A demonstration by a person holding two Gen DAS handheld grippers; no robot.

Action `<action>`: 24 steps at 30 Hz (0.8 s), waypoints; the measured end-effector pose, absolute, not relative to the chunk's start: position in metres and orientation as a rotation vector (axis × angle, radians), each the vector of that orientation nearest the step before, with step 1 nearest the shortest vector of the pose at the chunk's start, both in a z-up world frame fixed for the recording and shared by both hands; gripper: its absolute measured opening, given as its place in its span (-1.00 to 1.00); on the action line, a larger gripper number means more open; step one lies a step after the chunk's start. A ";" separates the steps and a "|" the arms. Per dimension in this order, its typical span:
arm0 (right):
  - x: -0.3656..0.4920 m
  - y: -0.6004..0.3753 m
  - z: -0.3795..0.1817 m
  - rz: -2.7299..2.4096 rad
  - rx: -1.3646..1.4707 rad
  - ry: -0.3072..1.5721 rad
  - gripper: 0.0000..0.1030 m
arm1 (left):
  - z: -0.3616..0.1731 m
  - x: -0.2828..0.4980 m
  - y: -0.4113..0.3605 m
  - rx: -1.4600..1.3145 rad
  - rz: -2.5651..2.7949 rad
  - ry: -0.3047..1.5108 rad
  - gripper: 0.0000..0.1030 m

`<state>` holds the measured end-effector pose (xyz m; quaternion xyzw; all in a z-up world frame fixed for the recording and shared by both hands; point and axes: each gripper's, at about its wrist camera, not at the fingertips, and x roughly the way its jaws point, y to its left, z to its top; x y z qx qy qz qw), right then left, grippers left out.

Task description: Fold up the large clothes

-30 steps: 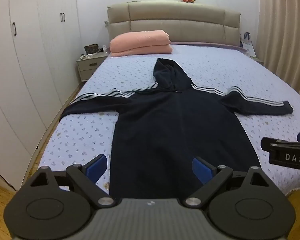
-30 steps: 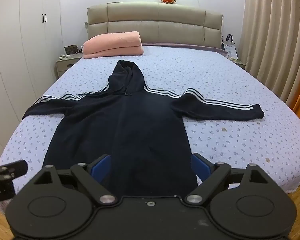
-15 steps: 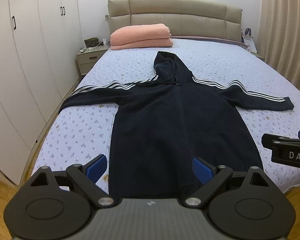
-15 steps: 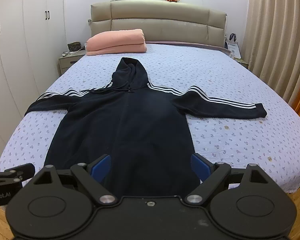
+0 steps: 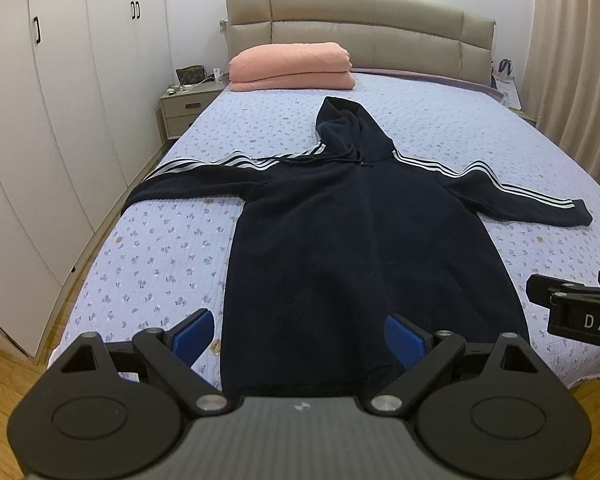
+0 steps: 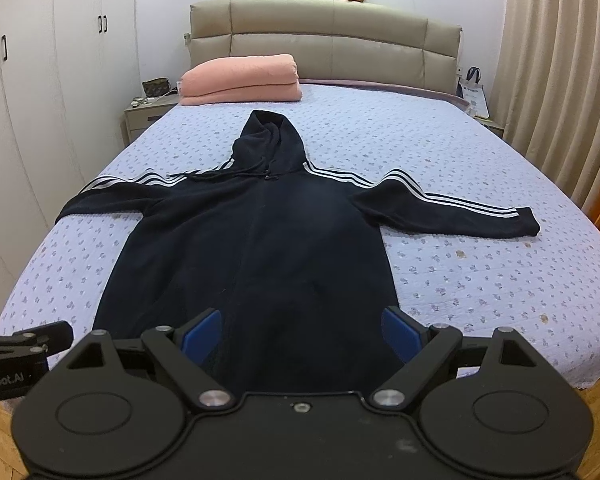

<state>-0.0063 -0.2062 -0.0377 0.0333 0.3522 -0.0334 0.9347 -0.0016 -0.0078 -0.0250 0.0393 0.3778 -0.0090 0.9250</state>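
A dark navy hoodie (image 5: 356, 248) with white sleeve stripes lies flat on the bed, hood toward the headboard, both sleeves spread out; it also shows in the right wrist view (image 6: 256, 248). My left gripper (image 5: 300, 338) is open and empty, hovering over the hem near the bed's foot. My right gripper (image 6: 302, 334) is open and empty, also above the hem. The right gripper's side shows at the right edge of the left wrist view (image 5: 576, 308); the left gripper's side shows at the left edge of the right wrist view (image 6: 20, 344).
The bed (image 5: 152, 248) has a lilac flowered cover. Folded pink bedding (image 5: 290, 66) lies by the beige headboard (image 5: 360, 28). White wardrobes (image 5: 60, 100) stand left, a nightstand (image 5: 184, 110) beside them. Curtains (image 6: 560, 72) hang right. Wooden floor (image 5: 0, 372) lies below.
Both grippers have moved slightly forward and tilted down toward the hoodie, which sits a bit lower and larger in both views. Both stay open.
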 end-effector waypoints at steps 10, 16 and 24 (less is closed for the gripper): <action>-0.005 -0.205 -0.039 -0.064 0.068 0.726 0.99 | -0.027 0.000 -0.005 0.074 -0.003 0.779 0.82; -0.004 -0.207 -0.038 -0.058 0.072 0.721 0.99 | -0.027 0.000 -0.005 0.070 -0.002 0.780 0.82; -0.005 -0.206 -0.037 -0.052 0.070 0.720 0.99 | -0.026 -0.001 -0.004 0.070 -0.002 0.777 0.82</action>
